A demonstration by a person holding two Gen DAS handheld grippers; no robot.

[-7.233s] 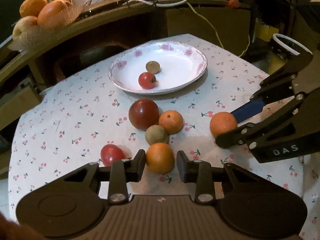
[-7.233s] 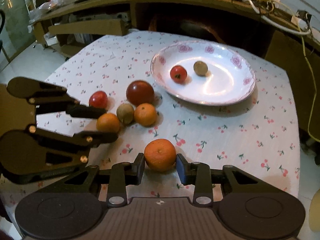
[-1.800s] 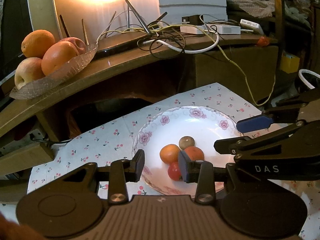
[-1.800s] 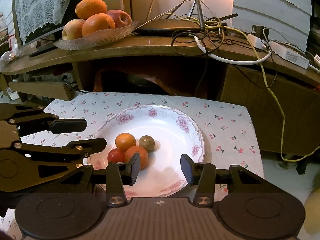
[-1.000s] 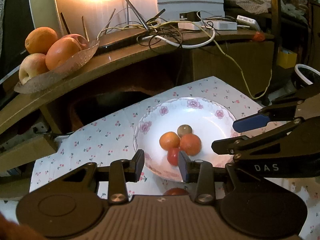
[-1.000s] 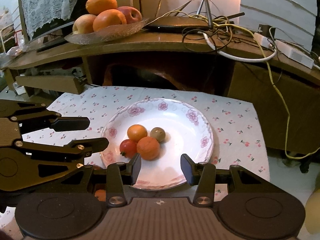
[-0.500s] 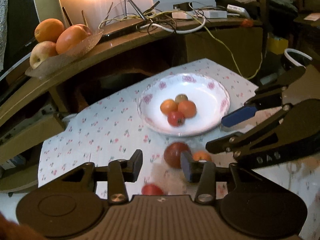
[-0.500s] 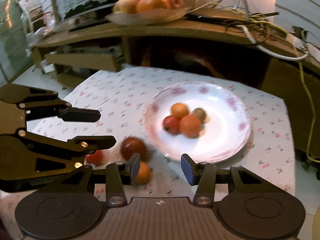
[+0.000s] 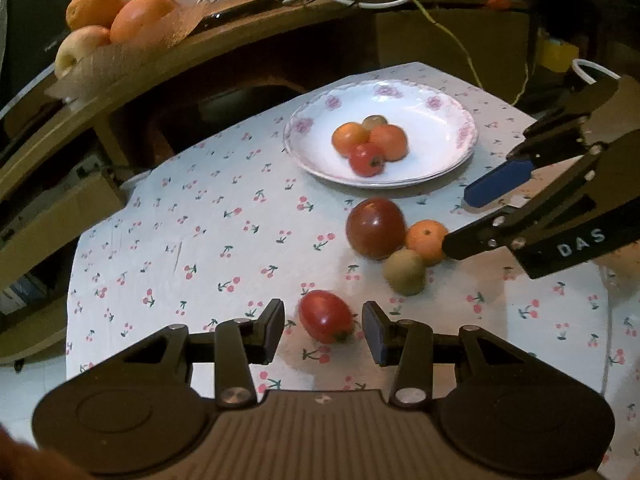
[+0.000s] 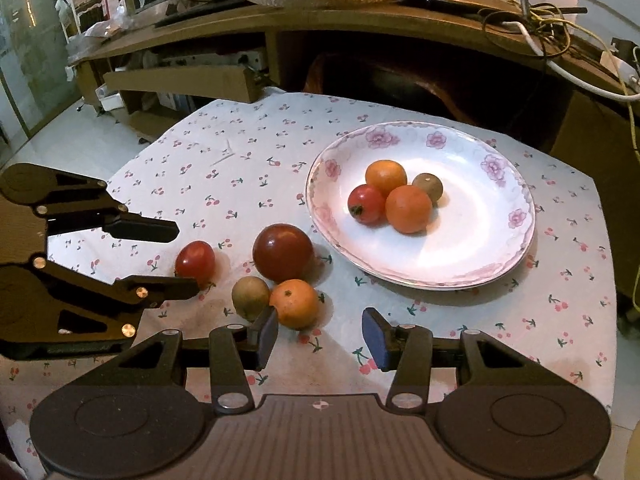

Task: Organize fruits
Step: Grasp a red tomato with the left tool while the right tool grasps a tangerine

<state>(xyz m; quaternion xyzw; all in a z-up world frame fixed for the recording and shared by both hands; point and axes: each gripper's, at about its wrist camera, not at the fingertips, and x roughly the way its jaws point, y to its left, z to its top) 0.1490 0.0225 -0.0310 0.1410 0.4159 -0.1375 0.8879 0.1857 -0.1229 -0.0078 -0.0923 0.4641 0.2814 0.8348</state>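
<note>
Left tongs (image 9: 323,330): jaws wide, holding nothing; small red tomato (image 9: 325,321) lies on the tabletop (image 9: 180,240) between the two fingers, touching neither.
Right tongs (image 10: 320,336): jaws wide, holding nothing; loose orange (image 10: 295,303) lies just ahead, near the left finger.
Loose group: large dark-red tomato (image 10: 283,253), kiwi (image 10: 250,298) and orange touch one another.
Plate (image 10: 492,248): holds two oranges, one tomato, one kiwi, clustered together.
</note>
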